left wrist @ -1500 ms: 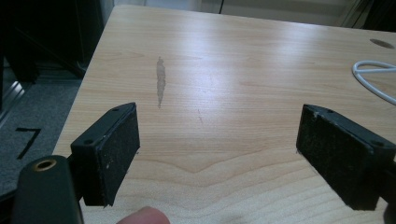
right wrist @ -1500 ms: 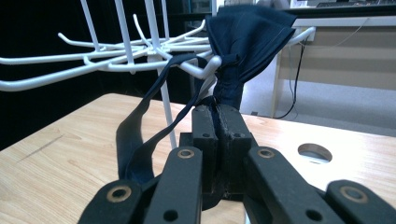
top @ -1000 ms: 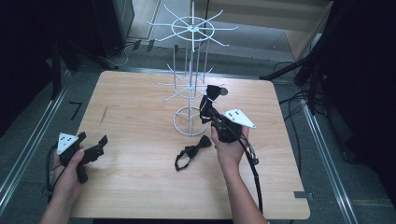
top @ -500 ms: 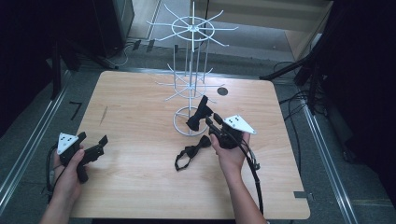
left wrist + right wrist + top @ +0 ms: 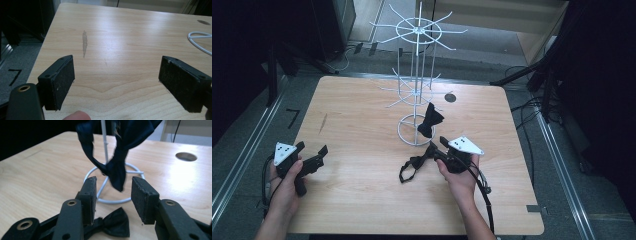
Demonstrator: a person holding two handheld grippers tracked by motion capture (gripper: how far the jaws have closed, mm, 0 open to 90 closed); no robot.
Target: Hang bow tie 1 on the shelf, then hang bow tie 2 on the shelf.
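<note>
With one bow tie point(image 5: 430, 120) hung on the rack point(image 5: 414, 100) at centre frame, we've just opened the right gripper point(image 5: 438, 147), empty, over the second bow tie point(image 5: 414, 164).

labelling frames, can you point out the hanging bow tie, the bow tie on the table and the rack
hanging bow tie point(image 5: 430, 120), high view, middle of the bow
table bow tie point(image 5: 414, 162), high view, on its knot
rack point(image 5: 417, 33), high view, top ring hub

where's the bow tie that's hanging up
In the high view, the dark fabric bow tie hangs on the white wire rack, low on its right side above the ring base, just beyond the right gripper.
</note>
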